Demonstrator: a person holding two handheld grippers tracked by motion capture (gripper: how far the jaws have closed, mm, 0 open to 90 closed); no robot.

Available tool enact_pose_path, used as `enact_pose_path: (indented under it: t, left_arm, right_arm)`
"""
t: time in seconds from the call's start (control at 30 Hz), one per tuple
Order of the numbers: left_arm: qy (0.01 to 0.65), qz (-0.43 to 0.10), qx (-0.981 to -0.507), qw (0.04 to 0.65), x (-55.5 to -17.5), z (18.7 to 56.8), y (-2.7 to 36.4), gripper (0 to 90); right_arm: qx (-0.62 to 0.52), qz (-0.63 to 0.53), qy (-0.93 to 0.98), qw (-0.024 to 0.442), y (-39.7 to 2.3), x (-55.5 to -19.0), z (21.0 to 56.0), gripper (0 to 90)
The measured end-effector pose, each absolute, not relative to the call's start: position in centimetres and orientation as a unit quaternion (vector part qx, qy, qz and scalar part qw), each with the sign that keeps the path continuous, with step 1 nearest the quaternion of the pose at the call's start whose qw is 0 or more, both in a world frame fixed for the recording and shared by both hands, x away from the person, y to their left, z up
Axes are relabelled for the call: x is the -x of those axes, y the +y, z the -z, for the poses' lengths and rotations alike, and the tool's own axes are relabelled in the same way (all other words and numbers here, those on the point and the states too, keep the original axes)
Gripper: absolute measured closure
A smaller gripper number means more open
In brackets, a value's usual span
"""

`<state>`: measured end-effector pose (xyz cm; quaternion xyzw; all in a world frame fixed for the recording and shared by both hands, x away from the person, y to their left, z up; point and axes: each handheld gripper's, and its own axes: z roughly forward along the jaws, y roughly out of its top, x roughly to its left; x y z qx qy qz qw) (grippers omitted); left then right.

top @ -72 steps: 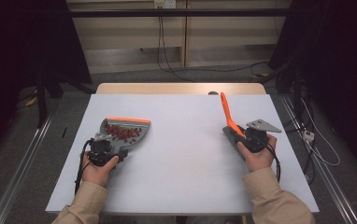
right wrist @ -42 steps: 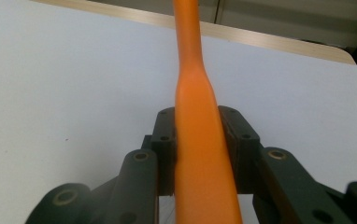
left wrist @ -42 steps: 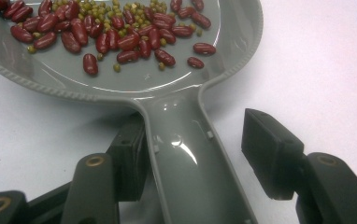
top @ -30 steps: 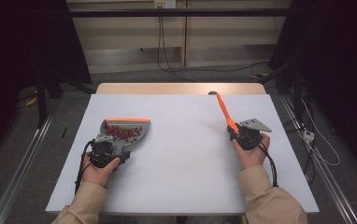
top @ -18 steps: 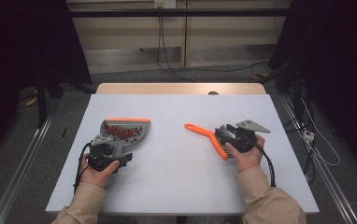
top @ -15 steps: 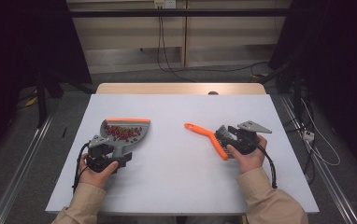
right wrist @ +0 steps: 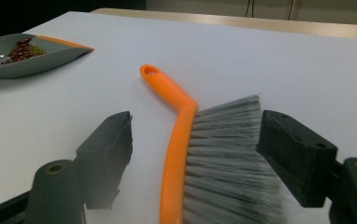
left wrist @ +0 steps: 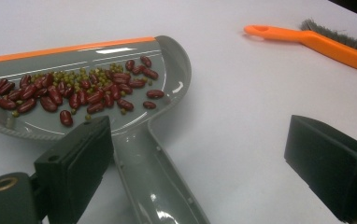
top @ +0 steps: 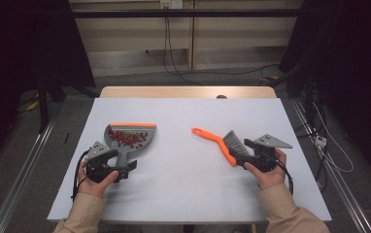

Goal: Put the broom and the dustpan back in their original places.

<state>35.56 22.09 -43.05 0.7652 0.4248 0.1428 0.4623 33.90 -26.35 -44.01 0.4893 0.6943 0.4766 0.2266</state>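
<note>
A grey dustpan with an orange lip lies at the table's left and holds red beans and small green ones. Its handle runs between the jaws of my left gripper, which have just been opening and stand wide, clear of it. An orange brush with grey bristles lies flat at the right. It sits between the jaws of my right gripper, which have also just been opening; the pads do not press it.
The white table has bare room in its middle and far half. Its wooden far edge backs onto a wall with hanging cables. Dark floor and metal rails flank both sides.
The brush, held up on end a second ago, has swung down to the left and now lies on the table. Both grippers have opened and let go of the brush and the dustpan handle.
</note>
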Motion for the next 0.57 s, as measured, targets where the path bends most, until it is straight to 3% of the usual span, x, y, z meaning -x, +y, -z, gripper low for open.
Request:
enact_pose_path:
  t: [0.3, 0.57]
  left_arm:
    - [0.399, -0.138, -0.772, 0.475, -35.1, 43.2, 22.6, 7.5]
    - [0.388, -0.135, -0.78, 0.471, -35.0, 43.5, 22.5, 7.0]
  right_arm:
    - [-0.473, -0.48, 0.705, 0.221, -27.3, -32.3, 44.3, 14.9]
    - [-0.471, -0.474, 0.71, 0.223, -28.1, -31.6, 44.8, 14.7]
